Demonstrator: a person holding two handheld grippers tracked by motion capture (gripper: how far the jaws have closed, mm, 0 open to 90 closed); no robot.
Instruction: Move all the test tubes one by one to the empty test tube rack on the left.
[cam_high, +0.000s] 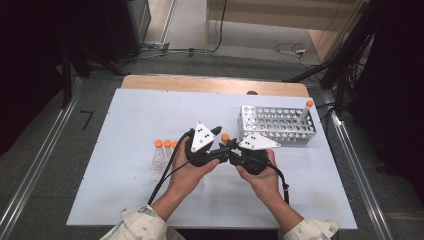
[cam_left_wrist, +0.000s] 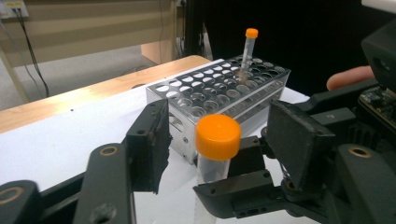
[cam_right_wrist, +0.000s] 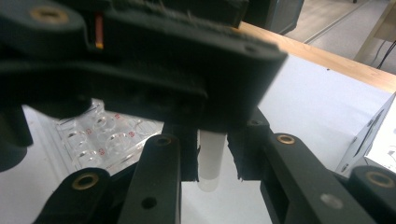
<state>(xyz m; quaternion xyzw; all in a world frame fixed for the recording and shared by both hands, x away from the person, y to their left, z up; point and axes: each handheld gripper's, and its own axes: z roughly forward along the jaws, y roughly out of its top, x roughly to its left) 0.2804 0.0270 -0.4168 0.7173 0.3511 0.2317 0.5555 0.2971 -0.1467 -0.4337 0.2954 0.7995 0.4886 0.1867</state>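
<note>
The left gripper (cam_left_wrist: 212, 140) has its two black jaws standing apart on either side of an orange-capped tube (cam_left_wrist: 217, 144), pads clear of the cap. The right gripper (cam_left_wrist: 252, 186) clamps the tube body below. Behind stands a perforated metal rack (cam_left_wrist: 205, 95) holding one capped tube (cam_left_wrist: 249, 51).

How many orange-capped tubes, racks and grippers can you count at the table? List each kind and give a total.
Orange-capped tubes: 5 (one in a rack, one between the grippers, three at left)
Racks: 2 (metal rack, clear rack)
Grippers: 2 (left gripper, right gripper)
Total: 9
</note>
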